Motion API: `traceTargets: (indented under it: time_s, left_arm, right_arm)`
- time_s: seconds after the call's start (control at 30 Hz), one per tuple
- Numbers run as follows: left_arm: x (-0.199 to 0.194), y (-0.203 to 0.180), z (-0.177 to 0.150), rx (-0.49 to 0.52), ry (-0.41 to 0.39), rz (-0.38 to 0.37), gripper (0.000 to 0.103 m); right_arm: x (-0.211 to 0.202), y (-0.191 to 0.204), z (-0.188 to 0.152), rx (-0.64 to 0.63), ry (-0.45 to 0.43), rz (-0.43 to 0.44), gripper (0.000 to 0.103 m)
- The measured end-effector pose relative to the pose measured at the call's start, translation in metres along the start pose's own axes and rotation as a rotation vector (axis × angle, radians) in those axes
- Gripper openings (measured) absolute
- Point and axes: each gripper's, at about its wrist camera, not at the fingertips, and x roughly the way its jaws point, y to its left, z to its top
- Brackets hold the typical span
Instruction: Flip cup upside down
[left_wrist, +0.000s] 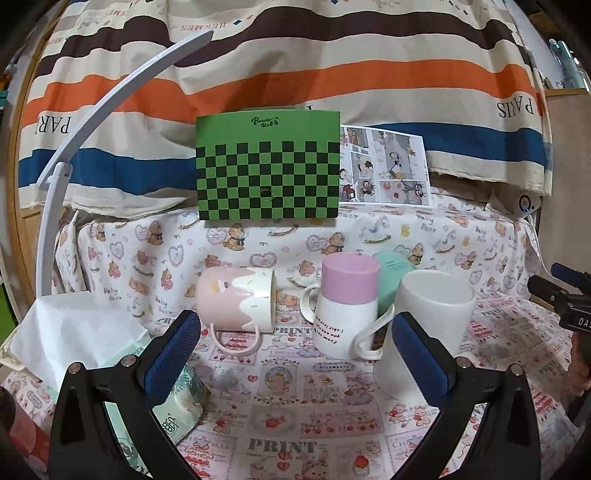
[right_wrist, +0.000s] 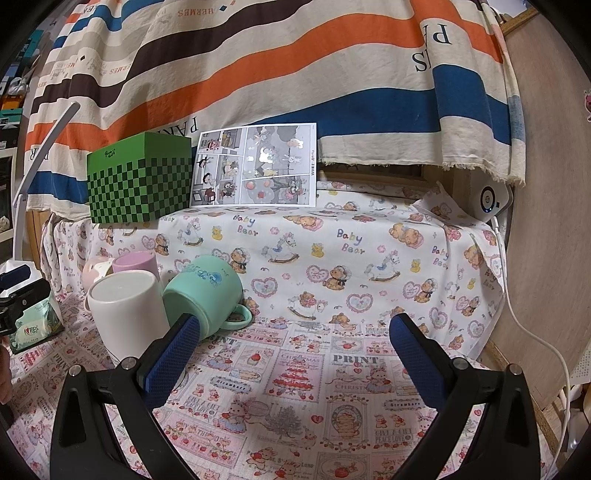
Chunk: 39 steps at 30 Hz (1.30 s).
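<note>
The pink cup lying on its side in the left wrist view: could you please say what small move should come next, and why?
Probably ease the left gripper forward and slightly left toward the pink cup: its fingers stand open and empty, and the cup lies apart, just beyond them.

Four cups cluster on the tablecloth (left_wrist: 295, 424). At left, one mug (left_wrist: 236, 301) lies on its side. To its right a two-tone cup (left_wrist: 347, 306) stands inverted, with a second fallen mug (right_wrist: 203, 291) behind it. Nearest the camera, at right, the plain cup (left_wrist: 428, 325) stands just beside both. A tissue pack (left_wrist: 88, 339) lies far left. Behind, a checkered box (left_wrist: 267, 166) stands left of a comic sheet (left_wrist: 384, 166).
</note>
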Motion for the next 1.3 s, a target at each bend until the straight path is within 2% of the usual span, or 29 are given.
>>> traceTargets:
  time_s: [0.37, 1.3]
  left_arm:
    - [-0.0012, 0.0042, 0.0002, -0.016, 0.000, 0.046, 0.103]
    - [-0.0025, 0.0070, -0.0004, -0.018, 0.003, 0.053, 0.103]
  right_arm:
    - [0.0002, -0.0005, 0.0000, 0.000, 0.000, -0.001, 0.103]
    - [0.0008, -0.0006, 0.0001, -0.001, 0.001, 0.001, 0.103]
